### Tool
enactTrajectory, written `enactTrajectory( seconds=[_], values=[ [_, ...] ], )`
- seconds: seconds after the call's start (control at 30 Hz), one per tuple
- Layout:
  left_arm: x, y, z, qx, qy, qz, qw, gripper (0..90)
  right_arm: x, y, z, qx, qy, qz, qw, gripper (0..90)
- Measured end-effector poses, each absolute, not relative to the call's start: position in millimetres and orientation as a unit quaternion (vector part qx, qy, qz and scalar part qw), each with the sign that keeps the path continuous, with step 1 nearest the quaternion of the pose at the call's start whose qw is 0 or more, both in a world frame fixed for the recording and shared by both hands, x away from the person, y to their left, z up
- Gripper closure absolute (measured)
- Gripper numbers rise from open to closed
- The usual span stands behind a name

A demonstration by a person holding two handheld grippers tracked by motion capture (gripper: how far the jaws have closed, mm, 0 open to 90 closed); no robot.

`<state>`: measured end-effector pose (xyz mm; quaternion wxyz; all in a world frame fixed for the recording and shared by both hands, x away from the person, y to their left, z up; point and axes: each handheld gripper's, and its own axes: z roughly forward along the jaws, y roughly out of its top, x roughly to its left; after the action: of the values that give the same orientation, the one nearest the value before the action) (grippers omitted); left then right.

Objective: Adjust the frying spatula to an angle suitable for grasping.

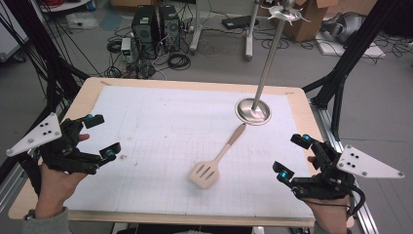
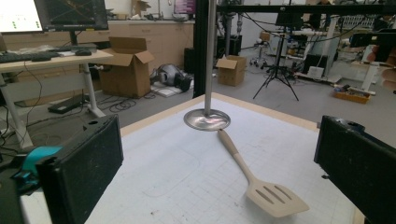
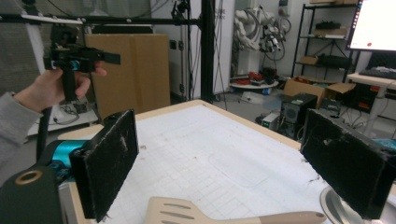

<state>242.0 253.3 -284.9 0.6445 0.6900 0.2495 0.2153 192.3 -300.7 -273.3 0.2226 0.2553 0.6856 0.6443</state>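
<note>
A beige slotted spatula [image 1: 216,158] lies flat on the white gridded mat [image 1: 146,141] that covers the table [image 1: 85,95], a little right of the middle, with its slotted blade toward the near edge and its handle running up and to the right. The handle tip touches or almost touches the round metal base [image 1: 253,111] of an upright pole stand [image 1: 270,53] at the far right; from the left gripper view the tip seems to meet the base rim, though I cannot tell whether it rests on it. The left gripper [image 1: 100,139] hovers off the near left edge of the mat and the right gripper [image 1: 292,158] off the near right edge, each held in a hand and aimed inward toward the middle, which reads as a ready stance flanking the spatula before any grasp. Both pairs of jaws stand wide with nothing between them, as each gripper's own view shows. The right gripper is the nearer to the spatula, whose blade lies just ahead of its jaws, so it looks better placed to take it. The stand probably serves as a place to hang the utensil, judging by the hooks at its top.
</note>
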Motion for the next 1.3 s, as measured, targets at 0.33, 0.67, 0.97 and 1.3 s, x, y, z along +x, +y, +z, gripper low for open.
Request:
enactTrajectory(
  seconds=[0.33,0.67,0.97,1.3],
  values=[
    [241,254,-286,0.685,0.255,0.216,0.647,1.7,197,-305,-279,0.279,0.663,0.655,0.231,10.2],
    [243,254,-290,0.685,0.259,0.208,0.649,1.7,205,-300,-287,0.285,0.671,0.642,0.238,23.4],
    [247,255,-295,0.685,0.266,0.208,0.646,1.7,220,-289,-296,0.272,0.687,0.638,0.218,45.6],
    [248,257,-300,0.686,0.272,0.208,0.642,1.7,247,-269,-312,0.266,0.715,0.614,0.205,64.1]
  ],
)
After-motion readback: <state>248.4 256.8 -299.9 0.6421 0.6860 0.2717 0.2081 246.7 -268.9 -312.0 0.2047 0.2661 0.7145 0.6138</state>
